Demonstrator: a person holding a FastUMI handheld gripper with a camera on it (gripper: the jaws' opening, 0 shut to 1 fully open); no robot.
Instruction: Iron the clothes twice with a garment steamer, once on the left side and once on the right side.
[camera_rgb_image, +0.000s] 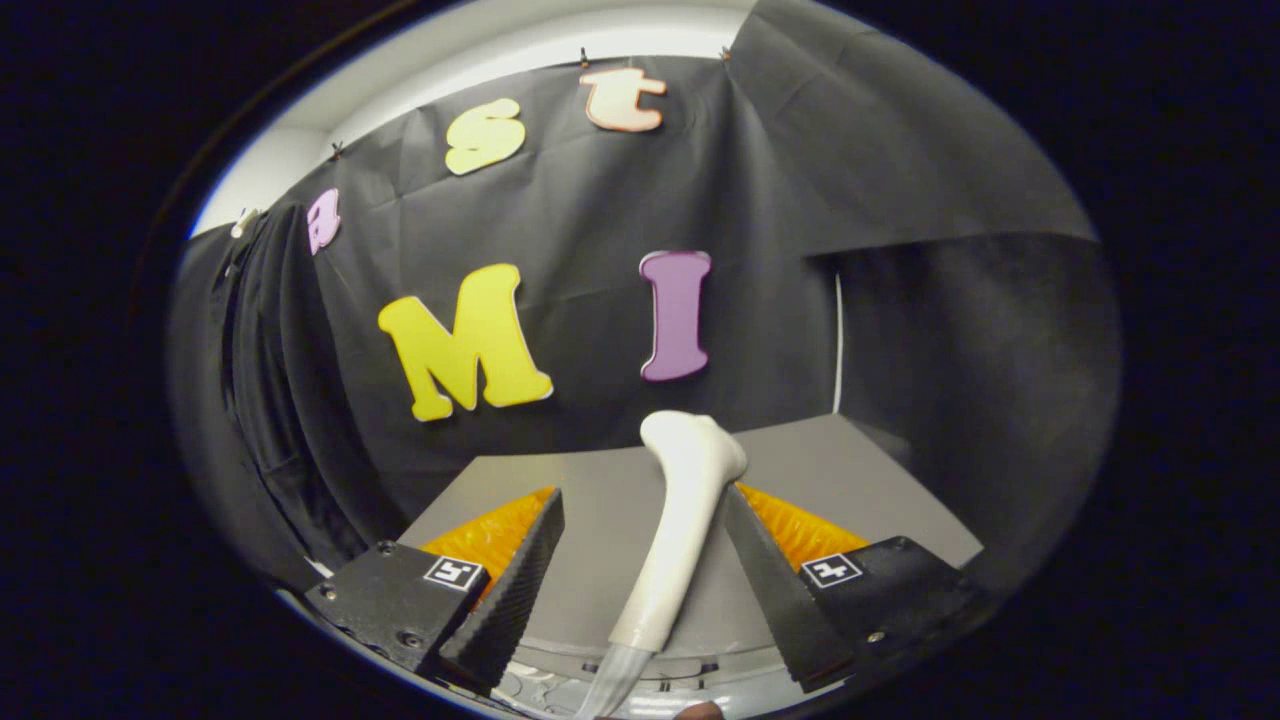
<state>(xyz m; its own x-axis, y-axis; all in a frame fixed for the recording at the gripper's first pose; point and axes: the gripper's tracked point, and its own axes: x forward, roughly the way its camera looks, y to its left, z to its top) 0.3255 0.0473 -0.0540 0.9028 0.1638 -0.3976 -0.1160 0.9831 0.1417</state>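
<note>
Your hand-held gripper (640, 570) has its 2 fingers spread wide, and the white, smooth plastic garment steamer handle (680, 530) stands between them, leaning so its rounded head rises past the fingertips toward the black cloth wall. Neither finger (520, 580) presses on it: there is open grey counter (600, 500) showing on the side of the first finger, and the other finger sits close beside the handle, though you cannot tell from here whether it touches.

The main risk is closing off-centre. The handle sits nearer 1 finger than the other, so that finger probably meets it first and could push the steamer sideways or tip it before the second one arrives. The tapered, glossy shaft also looks slippery, and a pinch on the narrowing part may let it slide or twist.

The translucent hose (610, 680) at the handle's base trails toward you; it may drag and pull the steamer off line once lifted.

The dark clothes (270, 400) hang well away beside the wall, so both passes remain ahead.
</note>
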